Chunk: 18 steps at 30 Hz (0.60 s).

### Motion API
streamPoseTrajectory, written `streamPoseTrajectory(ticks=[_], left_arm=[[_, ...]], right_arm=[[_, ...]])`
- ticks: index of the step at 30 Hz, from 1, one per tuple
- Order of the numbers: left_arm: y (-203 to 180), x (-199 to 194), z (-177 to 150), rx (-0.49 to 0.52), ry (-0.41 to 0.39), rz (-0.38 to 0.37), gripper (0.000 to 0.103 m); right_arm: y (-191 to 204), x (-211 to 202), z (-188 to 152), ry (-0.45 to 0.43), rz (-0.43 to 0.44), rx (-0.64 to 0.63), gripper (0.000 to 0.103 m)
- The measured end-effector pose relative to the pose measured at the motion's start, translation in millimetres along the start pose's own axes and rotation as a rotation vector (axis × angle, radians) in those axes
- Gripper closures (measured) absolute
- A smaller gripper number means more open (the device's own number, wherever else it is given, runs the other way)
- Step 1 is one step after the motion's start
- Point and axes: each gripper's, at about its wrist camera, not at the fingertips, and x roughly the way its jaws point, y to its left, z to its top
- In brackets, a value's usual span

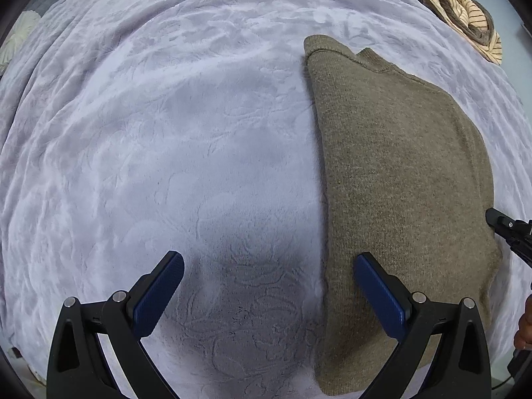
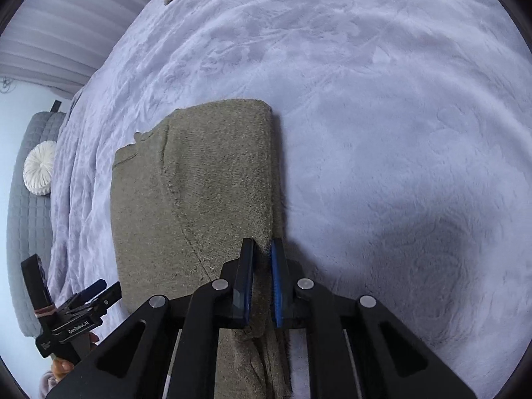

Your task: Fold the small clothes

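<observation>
A brown knitted sweater lay folded lengthwise into a long strip on a bed covered with a pale lilac plush blanket, well in from the bed's edges. In the right wrist view the sweater's collar end pointed toward the far edge of the bed, and its right side showed a doubled, rolled fold.

The right claw was pinched narrow on the near right edge of the sweater, with a ridge of knit caught between its blue pads. The left claw stood wide and held nothing; its left finger hung over bare blanket, while its right finger hung over the sweater's left edge. Whether that finger touched the knit could not be told.

At the bed's far corner in the left wrist view, a heap of striped cream and brown fabric lay apart from the sweater. Off the bed's left edge in the right wrist view sat a grey quilted seat with a round white cushion on it.
</observation>
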Motion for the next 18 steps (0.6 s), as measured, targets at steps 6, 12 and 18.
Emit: streamPoseTrajectory(ticks=[6,12,18], left_arm=[[1,3,4,0.007,0.000,0.011,0.000],[-11,-3,-2,0.017,-0.006,0.028,0.000],[-6,-3,-1,0.015,0.004,0.007,0.000]], right_arm=[[-3,-14,-9,0.003,0.036,-0.014,0.091],[-13,-17,-11,0.001,0.027,0.010,0.061],[-18,-13,-16,0.008,0.038,0.025,0.060]])
